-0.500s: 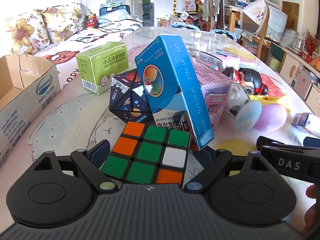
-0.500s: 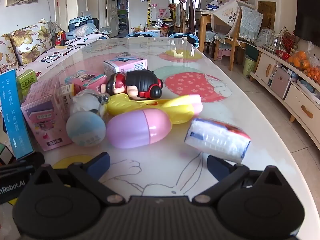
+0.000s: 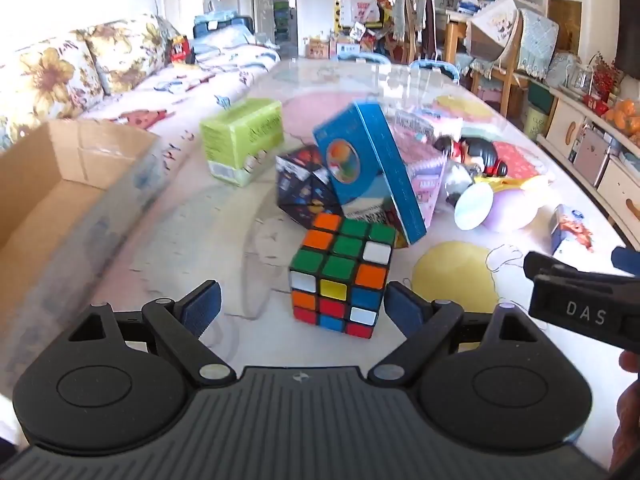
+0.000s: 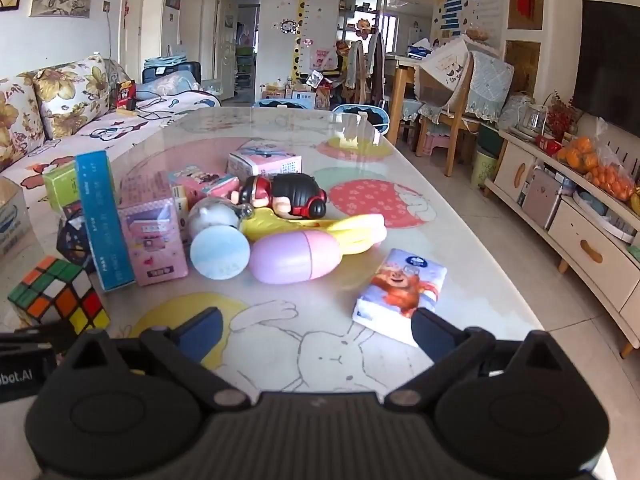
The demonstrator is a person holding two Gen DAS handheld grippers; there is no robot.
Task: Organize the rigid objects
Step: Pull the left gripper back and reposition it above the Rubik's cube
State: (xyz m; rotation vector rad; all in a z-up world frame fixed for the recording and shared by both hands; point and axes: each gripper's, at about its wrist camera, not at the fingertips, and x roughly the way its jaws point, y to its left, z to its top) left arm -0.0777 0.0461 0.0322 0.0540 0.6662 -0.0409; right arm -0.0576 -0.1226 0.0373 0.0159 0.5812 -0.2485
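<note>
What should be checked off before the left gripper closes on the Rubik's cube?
1. Left gripper jaws wide open: ok.
2. Rubik's cube centred between the pads: not ok, it sits toward one pad.
3. Cube free of neighbours: cannot tell; the tilted blue box stands close behind it.
4. Cardboard box open: ok.
5. Right gripper open and empty: ok.
6. Right gripper out of the way: ok, off to one side, by the tissue pack.
</note>
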